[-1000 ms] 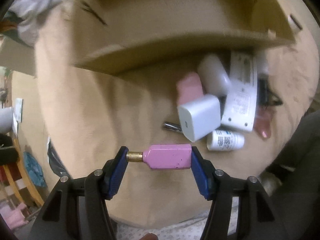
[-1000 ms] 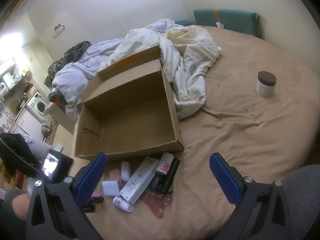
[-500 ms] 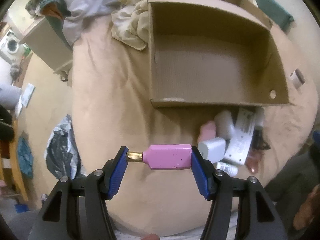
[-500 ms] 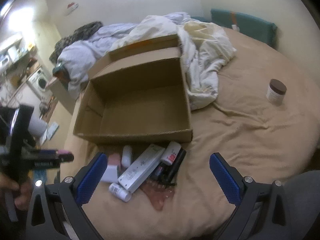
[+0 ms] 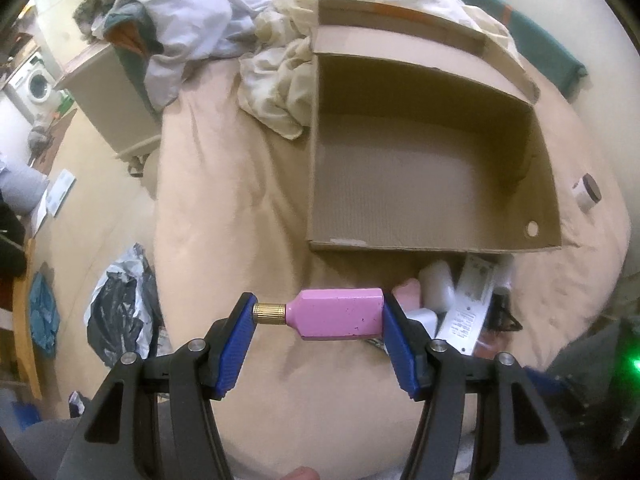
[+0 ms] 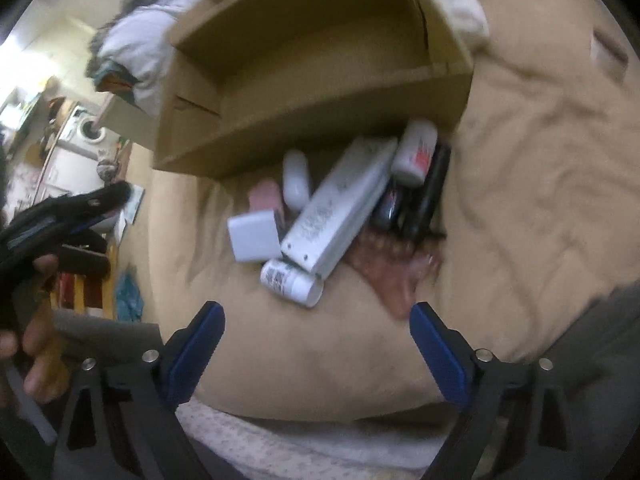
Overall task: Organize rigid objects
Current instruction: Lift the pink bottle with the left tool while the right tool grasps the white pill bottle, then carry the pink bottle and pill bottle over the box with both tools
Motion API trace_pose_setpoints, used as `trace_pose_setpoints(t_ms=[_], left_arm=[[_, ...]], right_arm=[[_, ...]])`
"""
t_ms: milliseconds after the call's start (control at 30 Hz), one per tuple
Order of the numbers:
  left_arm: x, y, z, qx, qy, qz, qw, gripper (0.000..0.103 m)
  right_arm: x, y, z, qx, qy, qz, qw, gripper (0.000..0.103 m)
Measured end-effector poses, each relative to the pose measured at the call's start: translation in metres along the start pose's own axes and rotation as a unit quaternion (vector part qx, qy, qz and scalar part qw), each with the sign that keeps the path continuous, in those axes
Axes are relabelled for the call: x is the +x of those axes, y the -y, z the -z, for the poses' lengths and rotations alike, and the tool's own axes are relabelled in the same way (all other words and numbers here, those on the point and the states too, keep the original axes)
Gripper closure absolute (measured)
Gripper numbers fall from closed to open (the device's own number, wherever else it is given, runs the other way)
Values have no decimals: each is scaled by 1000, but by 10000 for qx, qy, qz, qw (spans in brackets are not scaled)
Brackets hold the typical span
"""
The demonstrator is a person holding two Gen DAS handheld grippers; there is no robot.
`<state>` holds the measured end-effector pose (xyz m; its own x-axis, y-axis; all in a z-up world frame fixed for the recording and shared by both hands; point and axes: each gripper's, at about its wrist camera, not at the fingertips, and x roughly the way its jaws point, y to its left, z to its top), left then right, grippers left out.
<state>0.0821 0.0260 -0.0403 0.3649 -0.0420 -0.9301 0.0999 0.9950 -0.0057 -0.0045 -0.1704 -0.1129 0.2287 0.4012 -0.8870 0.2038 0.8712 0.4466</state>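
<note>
Tan bedspread: left tool clamping pink bottle; right tool wide, closing, nothing between.

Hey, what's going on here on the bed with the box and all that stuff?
A person with a gripper in each hand is sorting small items into a cardboard box on the bed. The left gripper holds a pink bottle lengthwise in front of the box, which looks empty. The right gripper holds nothing; its jaws are closing slightly above the pile of bottles and white cases beside the box.
</note>
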Motion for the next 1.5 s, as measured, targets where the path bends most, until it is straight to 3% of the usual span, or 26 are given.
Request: trace_pose_setpoints(t_ms=[100,233,433,633,667,767,800,1167,1500], left_arm=[[2,-3,1,-41,-33,-49,10000,45],[3,-3,1,-28,-59,-44,10000,45],[4,-3,1,-19,-71,-38,10000,45],[5,-2,1,5,-88,-81,9999,45],[6,-2,1,4,-95,-81,9999,45],[8,-2,2,-5,-124,-96,9999,45],[9,-2,2,-1,-132,-106,9999,45],[15,-1,4,32,-206,-171,9996,45],[10,4,5,154,-36,-168,9997,45]], right_arm=[[20,0,-1,333,-373,-114,9987,17],[46,-12,-1,568,-698,-77,9959,18],[68,-32,-8,509,-681,527,9950,18],[84,-41,-7,390,-673,795,9938,18],[84,-42,-6,356,-636,810,9940,20],[85,-48,-4,282,-555,916,9938,44],[84,-47,-6,259,-527,875,9944,50],[58,-49,-7,45,-614,346,9975,54],[-5,-38,-24,-339,-2,231,9992,54]])
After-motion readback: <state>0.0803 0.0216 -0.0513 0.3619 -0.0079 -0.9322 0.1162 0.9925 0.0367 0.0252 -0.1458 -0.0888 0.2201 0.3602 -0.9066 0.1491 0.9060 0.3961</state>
